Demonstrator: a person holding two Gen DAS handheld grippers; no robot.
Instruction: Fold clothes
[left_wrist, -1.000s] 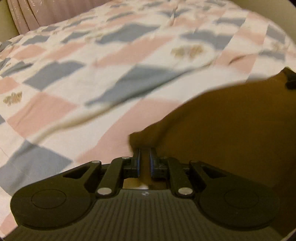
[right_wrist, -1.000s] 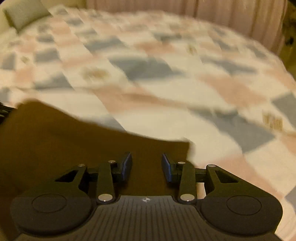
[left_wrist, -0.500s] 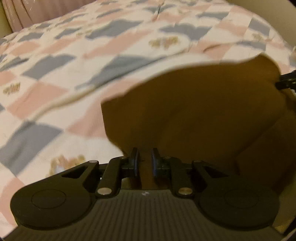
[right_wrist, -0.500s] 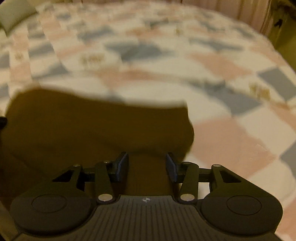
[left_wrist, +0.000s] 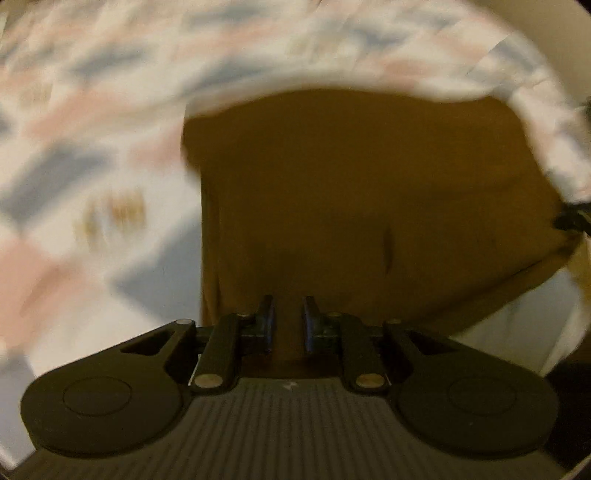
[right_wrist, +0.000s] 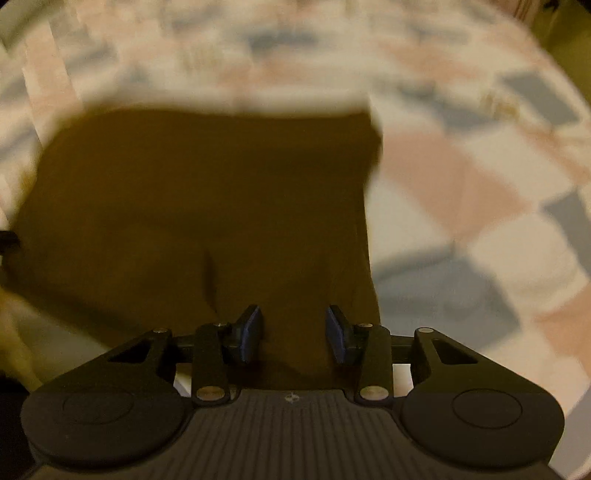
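1. We find no readable writing, brand or label in either view; the only mark is a small pale emblem on the ribbed grey body of each tool, too small to make out.
2. Our landmark is the dark mustard-brown fabric garment (left_wrist: 362, 192), which lies spread on the bed over a blurred patchwork bedspread of pink, grey-blue and cream squares (left_wrist: 92, 155).
3. In the left wrist view, the left gripper (left_wrist: 288, 323) sits at the near edge of the garment, close to its left side. Its black fingers (left_wrist: 266, 321) stand a narrow gap apart, and brown cloth fills that gap. We cannot tell whether the fingers touch the cloth, but they are not pressed together on it.
4. In the right wrist view, the right gripper (right_wrist: 293, 336) is at the near edge of the same garment (right_wrist: 207, 199), close to its right side. Its fingers (right_wrist: 249, 334), faced with blue pads, are wide apart, with brown cloth between them and clear space on both sides of it.
5. A short dark crease runs through the cloth just beyond the near edge, to the right of the left gripper and to the left of the right one.
6. The bedspread shows beyond the far edge of the garment and to its outer sides.
7. We see no containers.
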